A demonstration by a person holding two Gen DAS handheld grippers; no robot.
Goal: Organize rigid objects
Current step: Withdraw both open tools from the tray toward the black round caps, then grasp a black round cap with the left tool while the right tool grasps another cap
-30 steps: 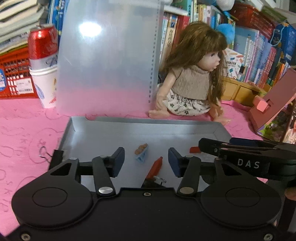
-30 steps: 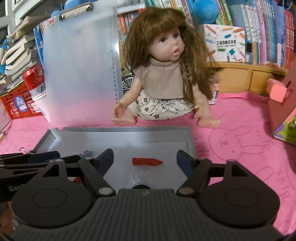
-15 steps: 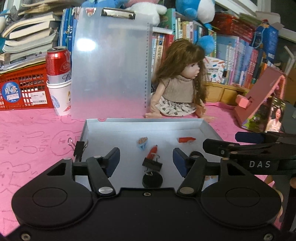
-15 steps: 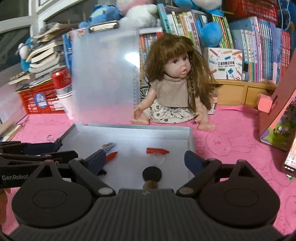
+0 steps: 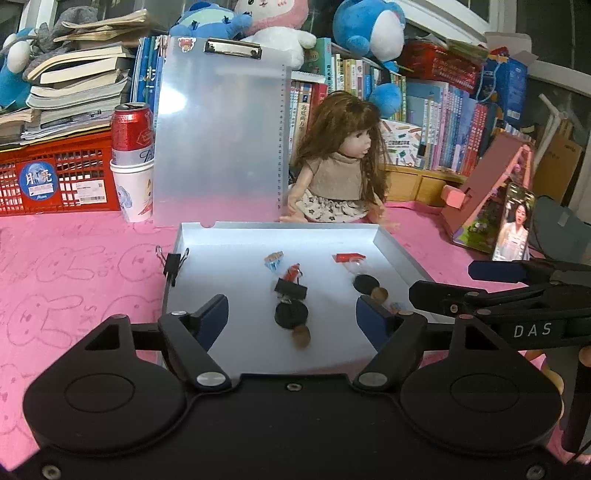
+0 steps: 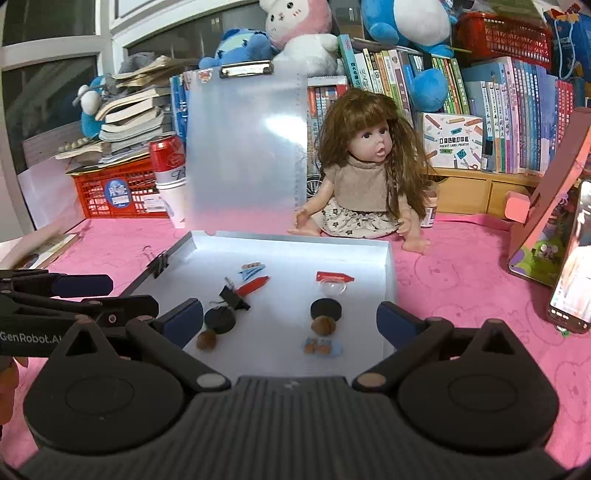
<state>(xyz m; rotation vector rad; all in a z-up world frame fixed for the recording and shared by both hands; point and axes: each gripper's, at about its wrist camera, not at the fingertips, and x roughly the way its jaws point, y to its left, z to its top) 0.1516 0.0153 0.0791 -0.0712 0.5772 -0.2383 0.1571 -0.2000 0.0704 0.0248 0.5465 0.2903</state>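
Left gripper [image 5: 291, 314] has just been opening, jaws apart over the shallow white rectangular tray [image 5: 391, 243], nothing between them; a black round disc [image 5: 291, 314] lies in the tray below. Right gripper [image 6: 290, 321], likewise widening and empty, overlooks a red crayon [image 6: 334, 276] there.

This looks like a child's room or play corner in a home. A pink cloth [image 6: 461, 280] printed with rabbits covers the surface, where a long-haired doll [image 6: 364, 177] sits before shelves crammed with children's books [image 6: 517, 110]. Plush toys [image 6: 295, 33] perch above them, beside a red crate [image 5: 55, 173] under loosely stacked books.
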